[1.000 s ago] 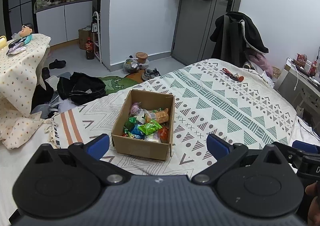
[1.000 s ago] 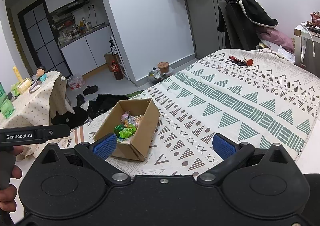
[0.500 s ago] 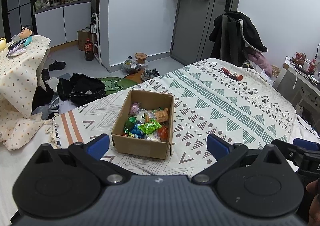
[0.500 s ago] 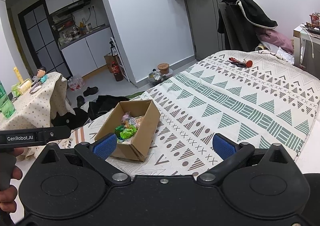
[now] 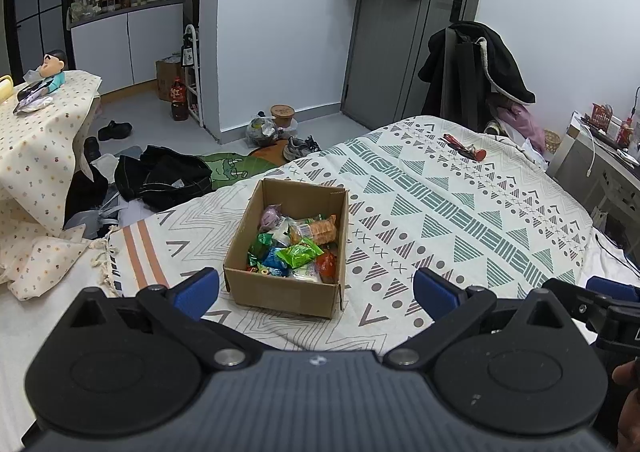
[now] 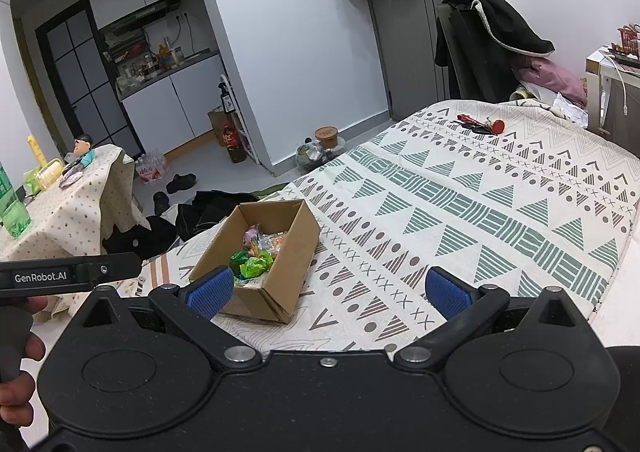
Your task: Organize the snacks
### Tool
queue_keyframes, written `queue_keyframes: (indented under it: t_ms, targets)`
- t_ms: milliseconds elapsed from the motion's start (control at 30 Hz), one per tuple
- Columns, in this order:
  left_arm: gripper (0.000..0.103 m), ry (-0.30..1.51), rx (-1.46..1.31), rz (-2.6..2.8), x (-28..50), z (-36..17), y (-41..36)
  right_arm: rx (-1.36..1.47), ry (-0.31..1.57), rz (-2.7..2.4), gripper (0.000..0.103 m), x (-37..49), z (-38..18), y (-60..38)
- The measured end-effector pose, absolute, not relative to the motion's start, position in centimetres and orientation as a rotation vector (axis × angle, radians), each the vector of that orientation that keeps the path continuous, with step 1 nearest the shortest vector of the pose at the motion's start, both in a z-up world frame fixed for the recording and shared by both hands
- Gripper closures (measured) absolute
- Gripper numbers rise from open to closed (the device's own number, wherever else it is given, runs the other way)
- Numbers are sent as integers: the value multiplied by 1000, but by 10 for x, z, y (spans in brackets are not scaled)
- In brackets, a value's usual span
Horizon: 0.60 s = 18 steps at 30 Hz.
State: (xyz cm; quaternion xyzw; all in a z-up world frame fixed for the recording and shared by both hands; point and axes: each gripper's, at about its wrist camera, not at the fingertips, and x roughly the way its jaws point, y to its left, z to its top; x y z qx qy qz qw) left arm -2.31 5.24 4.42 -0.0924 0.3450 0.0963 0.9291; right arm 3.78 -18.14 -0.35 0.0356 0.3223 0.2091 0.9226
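Little has shifted since a second ago: both grippers hang at much the same spot, slightly higher. Left gripper (image 5: 316, 288) and right gripper (image 6: 326, 288) are spread wide, holding nothing. On the patterned bedspread (image 5: 460, 212) sits the cardboard box (image 5: 280, 292), upright, with wrapped snacks (image 5: 296, 248) piled inside.

Brightness: both views are evenly lit, cool and white, not dim.
Shadows: soft and weak; a faint one lies beside the cardboard box (image 5: 286, 248) on the bed (image 5: 460, 208).
Glare: mild sheen on the white wall (image 6: 304, 36).
Distortion: strong fisheye bending; door (image 5: 404, 52) edges curve, corners go dark.
Focus: sharp overall, no motion blur.
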Motion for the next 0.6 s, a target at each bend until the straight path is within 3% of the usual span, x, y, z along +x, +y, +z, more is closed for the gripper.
queue_keyframes:
  t_ms: [600]
  targets:
    - [0,713,-189,194,-24,40,53,74,660,424,0,35,-2,-182]
